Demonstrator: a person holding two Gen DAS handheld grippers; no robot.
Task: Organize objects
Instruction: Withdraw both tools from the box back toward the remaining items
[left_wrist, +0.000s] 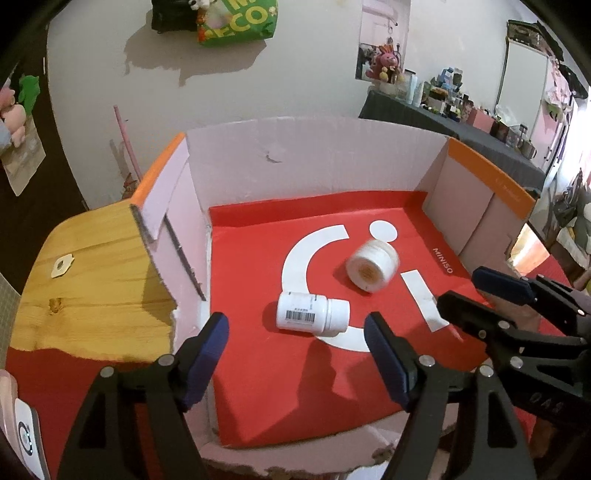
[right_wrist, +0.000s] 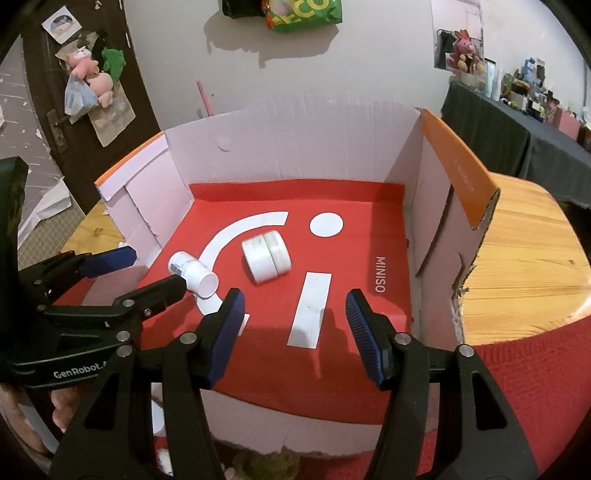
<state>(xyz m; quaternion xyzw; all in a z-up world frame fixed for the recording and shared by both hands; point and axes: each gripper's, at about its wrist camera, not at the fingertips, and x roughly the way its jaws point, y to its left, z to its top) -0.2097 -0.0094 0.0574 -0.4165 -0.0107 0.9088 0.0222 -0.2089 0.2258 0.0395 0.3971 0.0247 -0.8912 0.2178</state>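
Observation:
An open cardboard box (left_wrist: 314, 162) (right_wrist: 295, 147) with pale walls and a red MINISO-printed floor holds two white things. A white pill bottle (left_wrist: 314, 312) (right_wrist: 194, 275) with a barcode label lies on its side. A squat white jar (left_wrist: 373, 264) (right_wrist: 266, 258) lies on its side beyond it and looks blurred in the left wrist view. My left gripper (left_wrist: 295, 325) (right_wrist: 155, 269) hovers open over the box's near left, just short of the bottle, without touching it. My right gripper (right_wrist: 295, 299) (left_wrist: 461, 291) is open above the near red floor, holding nothing.
The box sits on a wooden table (left_wrist: 92, 266) (right_wrist: 524, 258) partly covered by a red cloth (left_wrist: 55, 365) (right_wrist: 517, 387). A white device (left_wrist: 26, 435) lies at the near left. A hand (right_wrist: 59, 410) holds the left gripper. A dark cluttered table (left_wrist: 461, 122) stands far right.

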